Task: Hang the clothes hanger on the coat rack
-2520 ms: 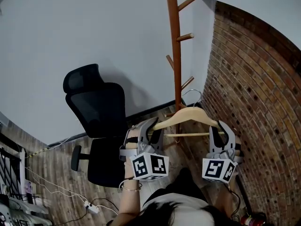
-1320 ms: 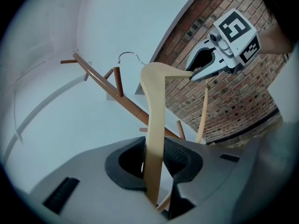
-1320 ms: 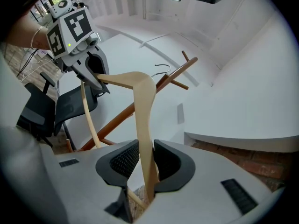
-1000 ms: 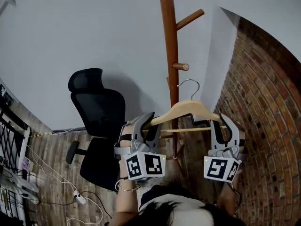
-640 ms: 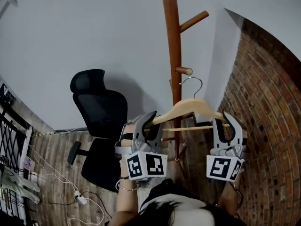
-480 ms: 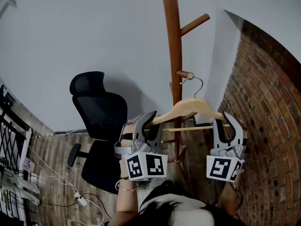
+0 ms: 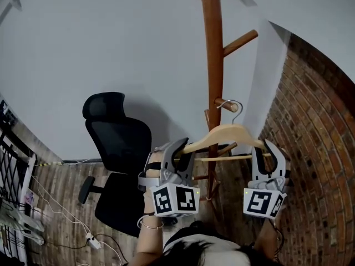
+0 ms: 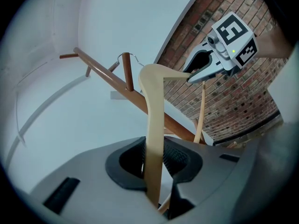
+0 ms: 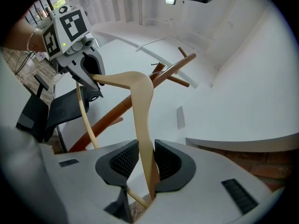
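I hold a pale wooden clothes hanger (image 7: 227,133) level between both grippers, in front of the brown wooden coat rack (image 7: 213,60). My left gripper (image 7: 178,149) is shut on its left arm (image 8: 153,106), and my right gripper (image 7: 264,151) is shut on its right arm (image 9: 140,106). The hanger's wire hook (image 7: 238,110) curls over the tip of a short peg (image 7: 226,105) on the pole; whether it rests on the peg I cannot tell. A longer peg (image 7: 242,41) sticks out higher up.
A black office chair (image 7: 119,143) stands to the left of the rack, by the white wall. A brick wall (image 7: 316,137) closes in on the right. Cables and a power strip (image 7: 89,240) lie on the wooden floor at the lower left.
Both grippers have carried the hanger up and towards the rack. The hook, which hung clear beside the short peg, now sits over its tip.
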{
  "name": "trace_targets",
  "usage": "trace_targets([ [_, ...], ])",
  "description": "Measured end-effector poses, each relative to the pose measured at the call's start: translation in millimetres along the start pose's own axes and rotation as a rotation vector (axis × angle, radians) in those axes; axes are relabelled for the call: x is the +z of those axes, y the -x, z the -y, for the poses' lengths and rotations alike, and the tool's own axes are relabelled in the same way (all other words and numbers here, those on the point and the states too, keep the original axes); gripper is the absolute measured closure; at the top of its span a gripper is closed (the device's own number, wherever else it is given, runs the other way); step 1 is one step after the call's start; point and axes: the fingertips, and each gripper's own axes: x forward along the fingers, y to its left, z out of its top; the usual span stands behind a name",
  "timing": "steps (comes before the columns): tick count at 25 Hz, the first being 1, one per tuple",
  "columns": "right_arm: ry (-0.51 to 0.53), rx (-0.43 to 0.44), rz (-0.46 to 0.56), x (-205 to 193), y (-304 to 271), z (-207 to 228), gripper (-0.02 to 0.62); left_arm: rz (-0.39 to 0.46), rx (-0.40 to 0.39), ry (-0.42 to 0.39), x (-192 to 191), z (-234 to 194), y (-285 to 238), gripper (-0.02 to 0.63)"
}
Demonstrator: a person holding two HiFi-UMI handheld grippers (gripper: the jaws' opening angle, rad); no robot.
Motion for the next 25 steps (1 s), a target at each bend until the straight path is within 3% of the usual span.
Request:
trace_targets([
  [25,-0.014,0.061,-0.066,-21,-37,-33,0.477,-0.052,-0.062,0.006,-41,18,-27,0.518],
])
